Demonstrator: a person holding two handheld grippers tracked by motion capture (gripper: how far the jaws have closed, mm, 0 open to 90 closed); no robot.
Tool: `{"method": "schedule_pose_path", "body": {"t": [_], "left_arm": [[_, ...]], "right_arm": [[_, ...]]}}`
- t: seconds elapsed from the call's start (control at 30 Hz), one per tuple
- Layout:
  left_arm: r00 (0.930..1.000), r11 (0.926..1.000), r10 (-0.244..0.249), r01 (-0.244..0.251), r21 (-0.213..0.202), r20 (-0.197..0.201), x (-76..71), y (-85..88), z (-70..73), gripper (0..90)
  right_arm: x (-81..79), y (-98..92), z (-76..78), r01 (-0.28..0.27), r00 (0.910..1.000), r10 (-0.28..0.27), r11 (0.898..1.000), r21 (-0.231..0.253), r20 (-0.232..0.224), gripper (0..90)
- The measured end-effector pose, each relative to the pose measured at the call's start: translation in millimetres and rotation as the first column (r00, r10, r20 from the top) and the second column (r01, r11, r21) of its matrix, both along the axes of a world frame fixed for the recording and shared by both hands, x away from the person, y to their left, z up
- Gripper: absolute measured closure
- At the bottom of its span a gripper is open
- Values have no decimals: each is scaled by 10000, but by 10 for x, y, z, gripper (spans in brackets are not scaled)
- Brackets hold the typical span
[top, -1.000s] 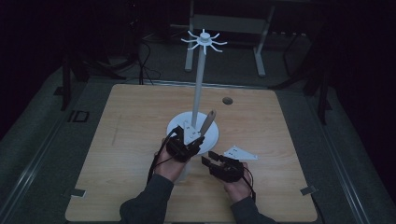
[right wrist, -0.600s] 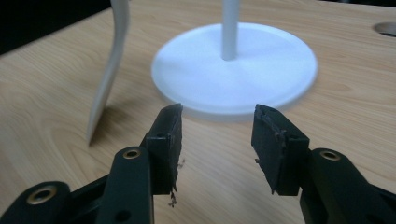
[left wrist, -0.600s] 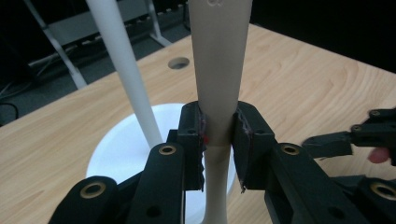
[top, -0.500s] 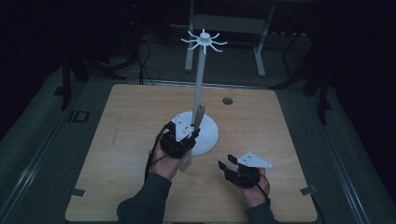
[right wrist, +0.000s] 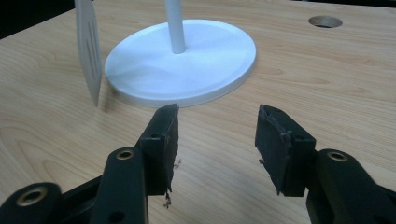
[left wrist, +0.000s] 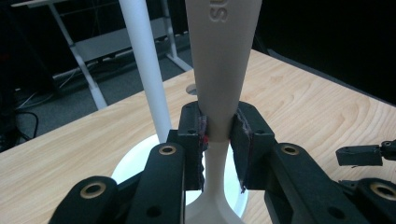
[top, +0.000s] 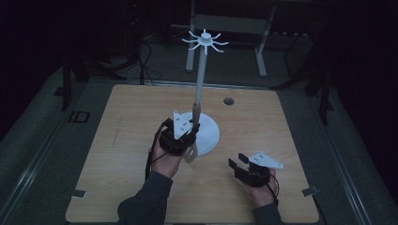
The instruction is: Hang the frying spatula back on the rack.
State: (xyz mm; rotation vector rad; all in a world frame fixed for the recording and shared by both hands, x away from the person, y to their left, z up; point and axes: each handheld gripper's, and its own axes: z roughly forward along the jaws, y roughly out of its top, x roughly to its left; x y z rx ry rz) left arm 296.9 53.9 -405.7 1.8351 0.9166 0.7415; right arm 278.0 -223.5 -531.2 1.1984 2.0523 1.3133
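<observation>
Spatula held up beside the rack, ready to be hung

The left gripper (left wrist: 218, 135) is clamped on the narrow neck of a white spatula (left wrist: 223, 60), holding it roughly upright just beside the rack (top: 201, 84) pole, over the edge of the round white base (right wrist: 187, 60) on the table (top: 117, 122). In the right gripper view the slotted blade hangs clear of the wood, left of the base. The right gripper (right wrist: 217, 135) holds nothing; its jaws have just been opening and now stand wide, low over the table and well apart from the rack. I judge the step to be carrying the spatula to the hooks (top: 205, 41) at the pole's top. Next the left hand must raise it high and bring the handle end level with one hook; whether the handle has a hanging hole cannot be told
</observation>
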Motion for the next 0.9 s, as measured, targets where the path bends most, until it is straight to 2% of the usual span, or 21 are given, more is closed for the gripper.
{"method": "schedule_pose_path", "body": {"t": [0.9], "left_arm": [[9976,9986,453,-437,-311,521,55,-77,239,746]], "right_arm": [[85,-174,-67,751,9972,-751,9972,-20,-16,482]]}}
